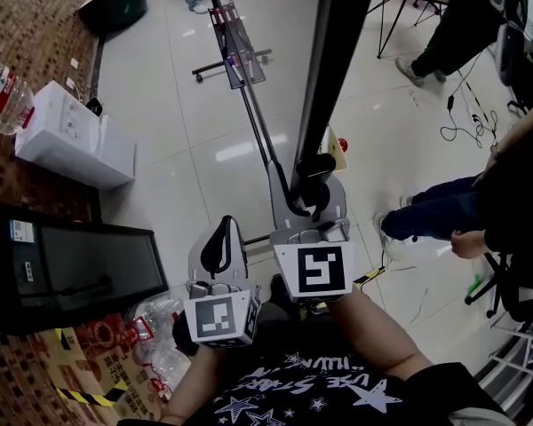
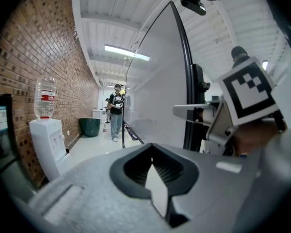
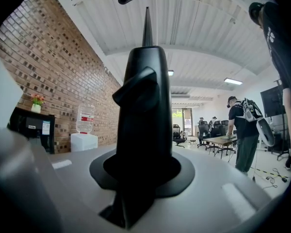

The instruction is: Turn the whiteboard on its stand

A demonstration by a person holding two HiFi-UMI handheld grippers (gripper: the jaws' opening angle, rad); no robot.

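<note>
The whiteboard [image 1: 333, 60] shows only as a thin black edge in the head view. Its writing face is turned out of sight there, and its top runs off the upper border. In the right gripper view that black frame fills the middle of the picture and covers the pads, so the exact line of contact cannot be made out. The left gripper view shows the pale face of the board, with its far end fading into glare.

The right gripper [image 1: 312, 193] sits at the lower end of the board's visible edge, its jaws pinching the black frame. The left gripper [image 1: 220, 242] is beside the whiteboard, on its brick-wall side and apart from it. Its jaws are pressed together at the tips with nothing between them.

The stand [image 1: 240, 60] runs along the floor under the whiteboard, and its near end is hidden behind the right gripper.

A water dispenser [image 1: 71, 136] stands well to the wall side of the whiteboard, with a black screen-fronted box [image 1: 71, 269] nearer the person. On the whiteboard's other side are a seated person's legs [image 1: 426, 207], cut off by the border.
</note>
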